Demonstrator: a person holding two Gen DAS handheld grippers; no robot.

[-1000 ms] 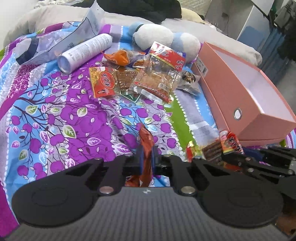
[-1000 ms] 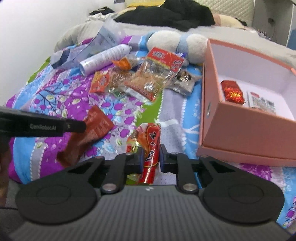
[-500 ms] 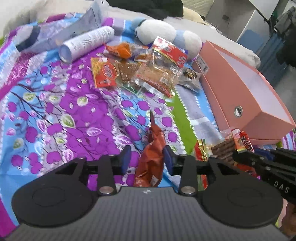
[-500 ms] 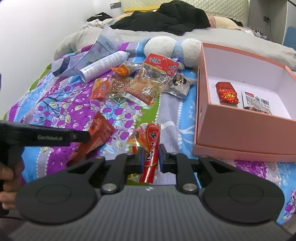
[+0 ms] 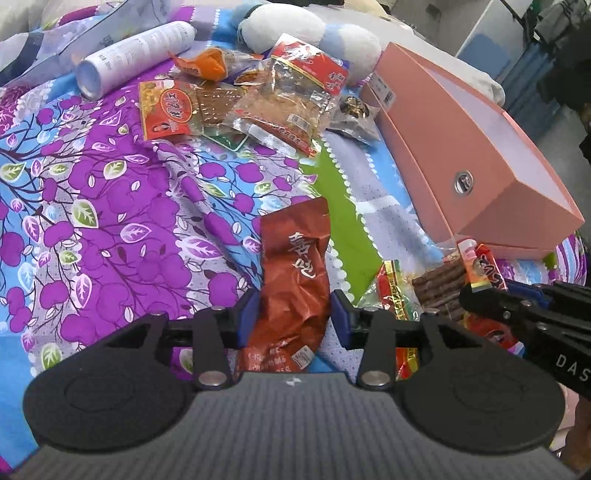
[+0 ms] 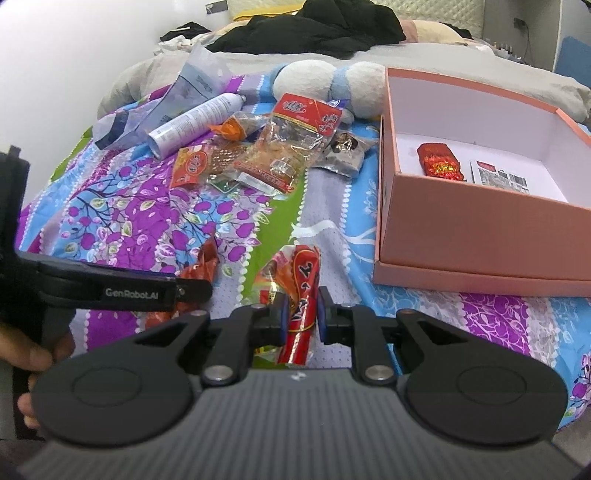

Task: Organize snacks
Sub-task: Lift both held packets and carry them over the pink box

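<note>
A brown-red snack packet (image 5: 291, 273) lies flat on the flowered bedspread between the jaws of my left gripper (image 5: 293, 314). The jaws stand apart and do not press it, so the gripper is open. In the right wrist view the left gripper's arm (image 6: 192, 288) covers most of that packet (image 6: 201, 264). My right gripper (image 6: 301, 314) is shut on a red and yellow snack packet (image 6: 303, 273), held low over the bed beside the pink box (image 6: 480, 236). The left wrist view shows the same gripper (image 5: 480, 295) holding that packet (image 5: 484, 266) at the right.
The open box holds a red packet (image 6: 439, 162) and a white labelled packet (image 6: 498, 177). Further back lies a pile of snacks: a big clear bag (image 5: 291, 92), a red-orange packet (image 5: 166, 107), a dark packet (image 5: 354, 118). A white spray can (image 5: 136, 51) and a plush toy (image 5: 295, 26) lie behind.
My left gripper sank toward the bed and its jaws came apart. The brown-red packet, pinched upright before, now lies flat between them. The right gripper kept still with its packet.
</note>
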